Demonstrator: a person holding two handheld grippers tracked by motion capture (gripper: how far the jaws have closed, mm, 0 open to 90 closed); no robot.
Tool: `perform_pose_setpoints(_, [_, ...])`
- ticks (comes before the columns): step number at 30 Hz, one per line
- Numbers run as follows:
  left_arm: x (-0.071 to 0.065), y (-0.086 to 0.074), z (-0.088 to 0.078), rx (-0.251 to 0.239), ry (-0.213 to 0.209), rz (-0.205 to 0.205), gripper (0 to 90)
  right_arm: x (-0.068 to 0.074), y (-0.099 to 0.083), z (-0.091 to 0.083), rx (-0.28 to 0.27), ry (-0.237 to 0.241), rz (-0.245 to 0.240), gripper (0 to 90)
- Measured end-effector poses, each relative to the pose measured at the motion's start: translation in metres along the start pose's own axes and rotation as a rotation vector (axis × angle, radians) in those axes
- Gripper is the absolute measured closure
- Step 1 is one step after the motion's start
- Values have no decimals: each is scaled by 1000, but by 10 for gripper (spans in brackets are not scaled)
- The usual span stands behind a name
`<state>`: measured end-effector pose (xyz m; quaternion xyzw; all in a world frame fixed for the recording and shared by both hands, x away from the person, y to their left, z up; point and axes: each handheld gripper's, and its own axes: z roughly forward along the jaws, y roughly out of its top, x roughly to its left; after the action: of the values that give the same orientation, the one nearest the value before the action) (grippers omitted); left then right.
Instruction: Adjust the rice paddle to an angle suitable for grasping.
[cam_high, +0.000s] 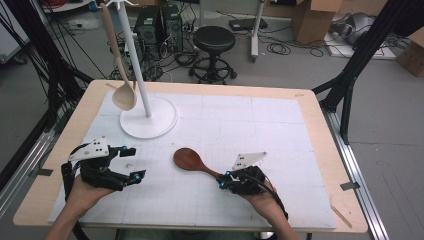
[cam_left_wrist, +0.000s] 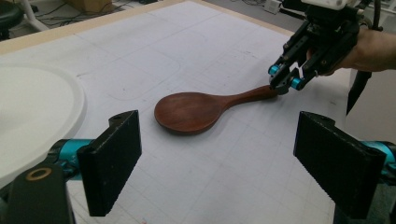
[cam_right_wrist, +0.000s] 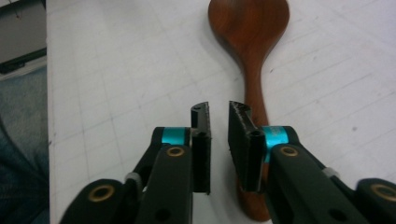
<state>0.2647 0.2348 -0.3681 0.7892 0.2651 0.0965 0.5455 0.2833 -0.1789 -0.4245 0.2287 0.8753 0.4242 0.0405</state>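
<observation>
White gridded mat (cam_high: 280, 130) covers the wooden table. At its far left, round white stand base with upright pole (cam_high: 148, 117); pale wooden spoon (cam_high: 121, 75) hangs there, probably the storage spot. Dark brown wooden spoon (cam_high: 192, 161) lies flat on the mat, near of the base. Right gripper (cam_right_wrist: 218, 122) sits over its handle, jaws narrowly parted beside it, gripping nothing. Left gripper (cam_left_wrist: 217, 154), left of the spoon, stands wide open and empty, likely waiting.

A lab: computer towers (cam_high: 159, 25), floor cables (cam_high: 280, 48), cardboard boxes (cam_high: 312, 17)
</observation>
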Motion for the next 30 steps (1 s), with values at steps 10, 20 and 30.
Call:
perform_pose_setpoints(10, [1, 0, -1, -2, -4, 0, 158, -12, 13, 16, 23, -50, 1, 652])
perform_pose_setpoints(20, [2, 0, -3, -10, 0, -4, 158, -15, 18, 38, 104, -76, -26, 677])
perform_pose_setpoints(30, [3, 0, -2, -9, -2, -3, 157, -15, 18, 41, 114, -65, -44, 764])
